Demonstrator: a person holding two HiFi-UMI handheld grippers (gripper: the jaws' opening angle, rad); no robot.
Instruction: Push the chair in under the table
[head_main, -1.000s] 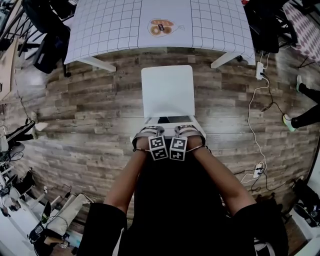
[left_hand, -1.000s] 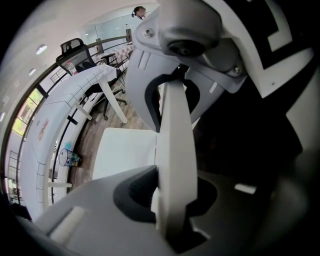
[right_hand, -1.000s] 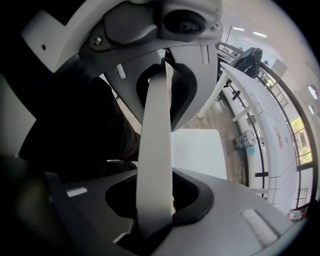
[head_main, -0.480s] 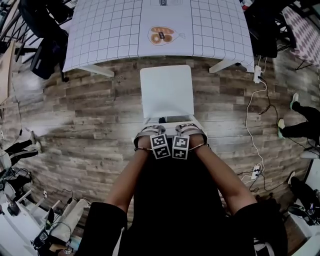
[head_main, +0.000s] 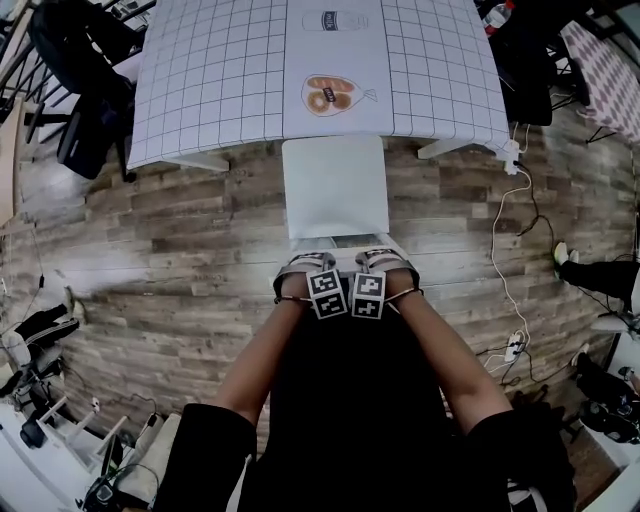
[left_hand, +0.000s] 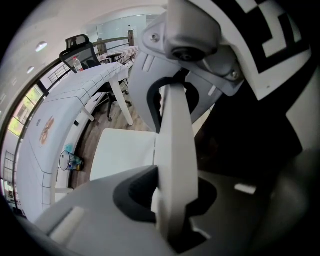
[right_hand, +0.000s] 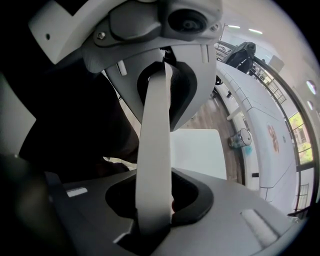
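The white chair's seat (head_main: 335, 185) stands on the wood floor, its far edge right at the edge of the table (head_main: 210, 80) with the grid cloth. My left gripper (head_main: 305, 265) and right gripper (head_main: 380, 262) sit side by side on the chair's backrest top, pointing down. In the left gripper view the white backrest rail (left_hand: 175, 165) runs between the jaws of the left gripper (left_hand: 170, 135), which is shut on it. The right gripper (right_hand: 157, 135) clamps the same rail (right_hand: 155, 175). The seat (right_hand: 197, 150) shows beyond it.
A printed mat (head_main: 335, 95) and a clear cup (head_main: 330, 20) lie on the table. White table legs (head_main: 200, 160) flank the chair. Black office chairs (head_main: 85, 100) stand at the left. A power strip with white cable (head_main: 510, 150) and a person's foot (head_main: 575, 265) are at the right.
Both grippers and the chair have moved toward the table. The gap of floor between seat and table has closed, and the seat's far edge now meets the table's edge.
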